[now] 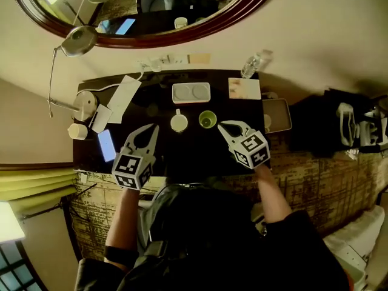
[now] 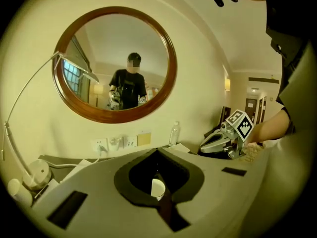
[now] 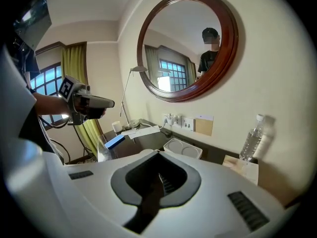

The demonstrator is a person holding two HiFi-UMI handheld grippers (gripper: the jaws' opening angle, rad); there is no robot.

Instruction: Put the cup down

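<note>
A white cup point(image 1: 179, 122) with a handle stands upright on the dark desk point(image 1: 182, 153), and a green cup point(image 1: 207, 120) stands just right of it. My left gripper point(image 1: 151, 128) hovers left of the white cup, shut and empty. In the left gripper view the white cup point(image 2: 157, 188) shows on the desk below, through the gap behind the closed jaws point(image 2: 157, 150). My right gripper point(image 1: 222, 125) hangs just right of the green cup, shut, with nothing in it point(image 3: 158, 153). Neither gripper touches a cup.
At the back of the desk are a white two-well tray point(image 1: 191, 92), a paper pad point(image 1: 244, 88) and a water bottle point(image 1: 254, 63). A blue phone point(image 1: 107, 144), papers and a desk lamp point(image 1: 83, 105) are at the left. A round mirror point(image 1: 151, 11) hangs on the wall.
</note>
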